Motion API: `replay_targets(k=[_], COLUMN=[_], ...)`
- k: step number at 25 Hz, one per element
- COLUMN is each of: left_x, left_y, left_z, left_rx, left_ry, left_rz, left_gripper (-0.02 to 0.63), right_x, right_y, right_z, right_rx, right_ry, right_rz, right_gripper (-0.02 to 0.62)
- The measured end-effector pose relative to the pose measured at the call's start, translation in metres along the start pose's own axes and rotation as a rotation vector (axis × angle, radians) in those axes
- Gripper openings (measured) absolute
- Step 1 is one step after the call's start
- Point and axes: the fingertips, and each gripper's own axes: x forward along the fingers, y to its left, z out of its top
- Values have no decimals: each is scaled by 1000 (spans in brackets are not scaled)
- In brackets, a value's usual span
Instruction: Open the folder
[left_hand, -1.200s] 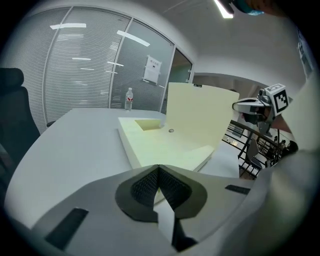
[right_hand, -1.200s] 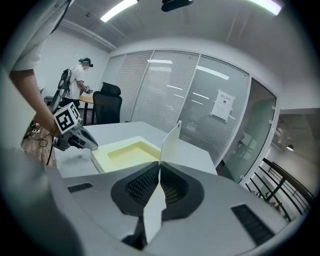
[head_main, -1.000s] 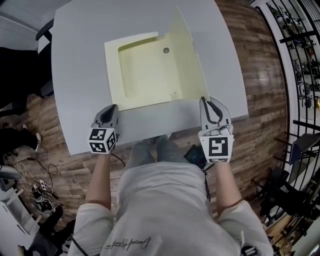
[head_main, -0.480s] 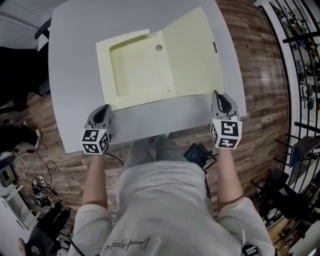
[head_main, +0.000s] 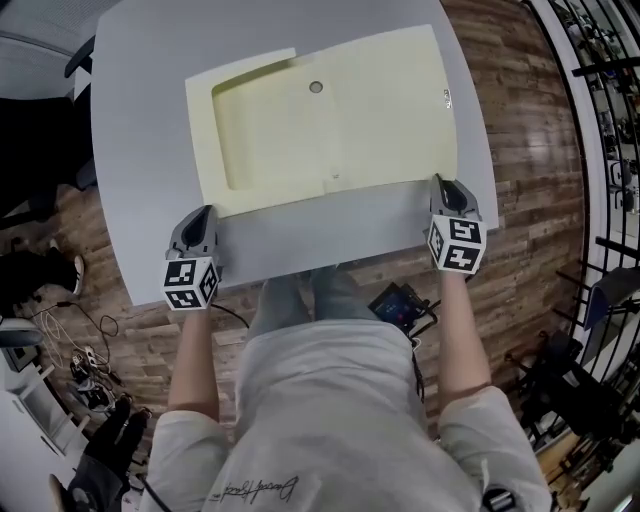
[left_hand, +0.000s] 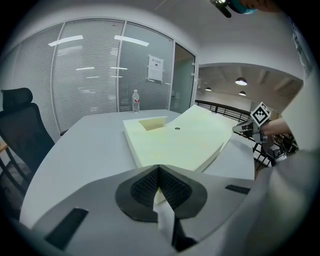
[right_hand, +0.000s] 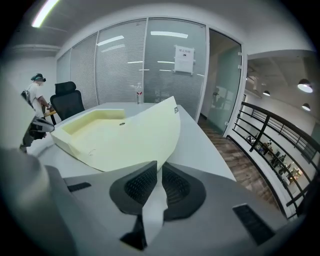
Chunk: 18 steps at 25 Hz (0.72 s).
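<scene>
A pale yellow folder (head_main: 320, 120) lies open on the grey table (head_main: 140, 150), its tray part at the left and its cover spread to the right. In the left gripper view the cover (left_hand: 200, 135) still slopes up off the table toward the right gripper (left_hand: 245, 128). My right gripper (head_main: 440, 183) grips the cover's near right corner (right_hand: 150, 150). Its jaws have just been opening a little, with the corner still between the tips. At the folder's near left corner my left gripper (head_main: 204, 213) is shut on a pale strip of it (left_hand: 159, 196).
The table's near edge (head_main: 300, 270) runs just behind both grippers. A black office chair (left_hand: 20, 125) stands left of the table, and a water bottle (left_hand: 135, 101) at its far end. A black railing (head_main: 600, 150) lines the right; cables (head_main: 80, 380) lie on the wooden floor.
The cover has swung from nearly upright down to the right and now lies almost flat. My right gripper moved right and down with it. The left gripper stayed in place.
</scene>
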Motion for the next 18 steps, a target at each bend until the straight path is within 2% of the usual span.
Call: replay_targets(k=[7, 11, 18], left_x=[2, 2, 1], left_y=[5, 6, 7], left_z=[6, 5, 6], left_rx=[-4, -8, -9], left_ry=[-8, -7, -8], left_rz=[11, 14, 21], left_gripper=[9, 9, 9], right_x=[22, 33, 37], right_y=[-5, -7, -8], right_z=[-23, -35, -36], right_rx=[17, -1, -18], right_ry=[69, 121, 168], right_rz=[-8, -29, -87], right_gripper=[61, 91, 106])
